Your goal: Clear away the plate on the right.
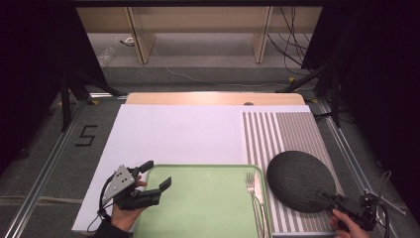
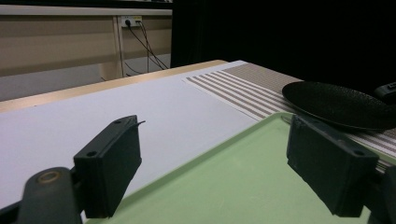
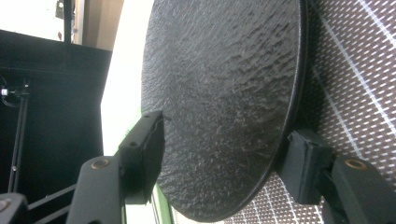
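At the near right of the counter, the right tool (image 1: pixel 331 198) straddles the black plate's (image 1: pixel 300 179) near rim, jaws apart, not yet pinching it, while the left tool (image 1: pixel 154 174) gapes empty.

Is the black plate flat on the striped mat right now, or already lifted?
Cannot tell for sure. The high view shows the black plate over the striped mat; the right gripper straddles its near rim, one jaw above, one beneath.

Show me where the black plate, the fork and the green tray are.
black plate (image 1: pixel 300 179), high view, middle of its textured face
fork (image 1: pixel 252 184), high view, neck just below the tines
green tray (image 1: pixel 198 203), high view, bare floor of the tray
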